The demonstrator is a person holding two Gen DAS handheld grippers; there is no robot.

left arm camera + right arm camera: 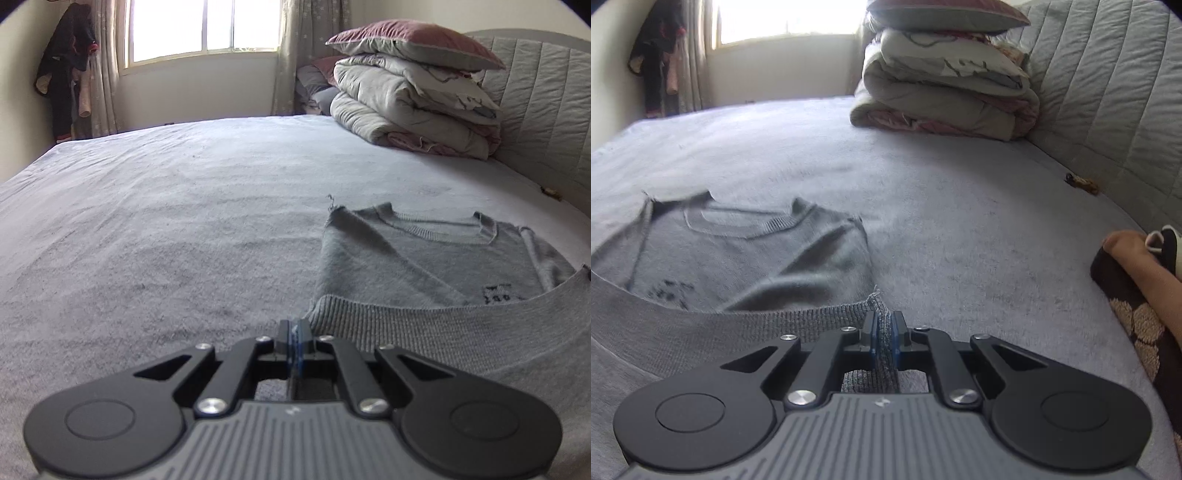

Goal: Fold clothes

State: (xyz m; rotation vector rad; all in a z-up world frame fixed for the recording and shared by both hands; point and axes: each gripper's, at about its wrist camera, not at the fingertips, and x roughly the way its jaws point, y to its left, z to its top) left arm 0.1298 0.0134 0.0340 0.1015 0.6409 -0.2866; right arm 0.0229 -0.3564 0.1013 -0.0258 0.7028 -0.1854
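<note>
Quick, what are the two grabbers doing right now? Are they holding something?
Left gripper: shut at the corner of the grey sweater's hem; grip not clearly visible.
Right gripper: shut on the sweater's other hem corner.

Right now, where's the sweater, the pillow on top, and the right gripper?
sweater [424, 258]: left wrist view, on its chest.
pillow [413, 38]: left wrist view, on its maroon top.
right gripper [885, 325]: right wrist view, between its fingertips, pinching the hem.

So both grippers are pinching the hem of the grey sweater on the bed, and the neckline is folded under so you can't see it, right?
Not quite. The left gripper and right gripper do pinch the ribbed hem of the grey sweater on the bed, but the neckline is not hidden: both wrist views show it facing up at the far end.
</note>
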